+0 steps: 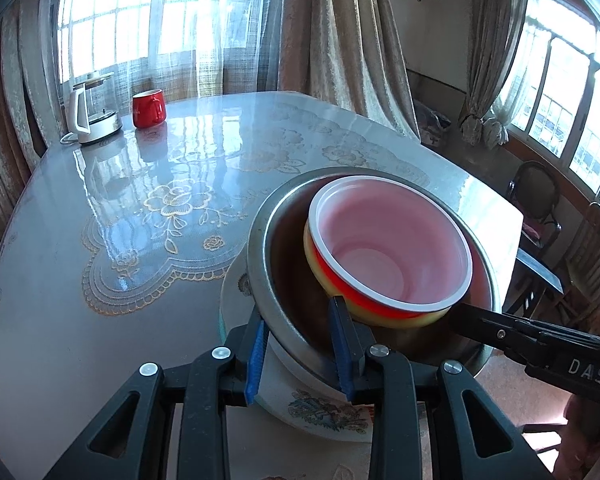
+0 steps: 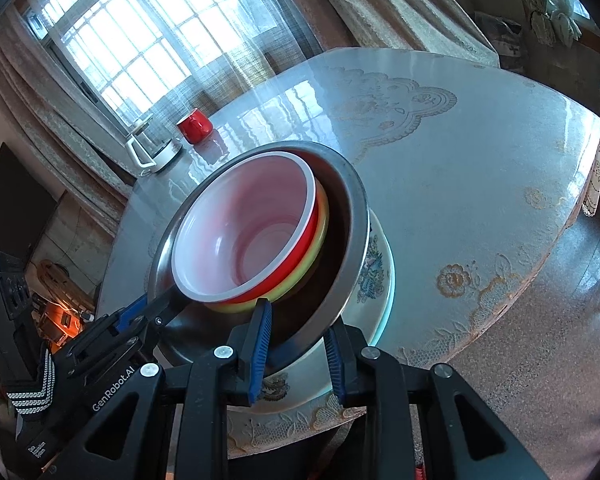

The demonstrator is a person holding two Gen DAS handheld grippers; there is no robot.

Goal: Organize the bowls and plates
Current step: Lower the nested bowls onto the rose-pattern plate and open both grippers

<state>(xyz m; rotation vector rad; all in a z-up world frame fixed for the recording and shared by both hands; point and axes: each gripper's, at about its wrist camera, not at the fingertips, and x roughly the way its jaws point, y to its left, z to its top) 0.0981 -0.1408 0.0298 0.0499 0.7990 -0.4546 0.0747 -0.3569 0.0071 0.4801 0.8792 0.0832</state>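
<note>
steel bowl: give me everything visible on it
The steel bowl is a wide, round, dull grey metal bowl with a rolled rim and dark inside. It sits tilted on a flower-patterned plate near the table edge. Nested inside are a yellow bowl and a red bowl with a white inside. The left gripper and right gripper each straddle its near rim, one finger inside and one outside, pads apparently pressing the wall.

Two close wrist views, angled down, sharing steel bowl [image 1: 284, 312] [image 2: 340, 280]
</note>
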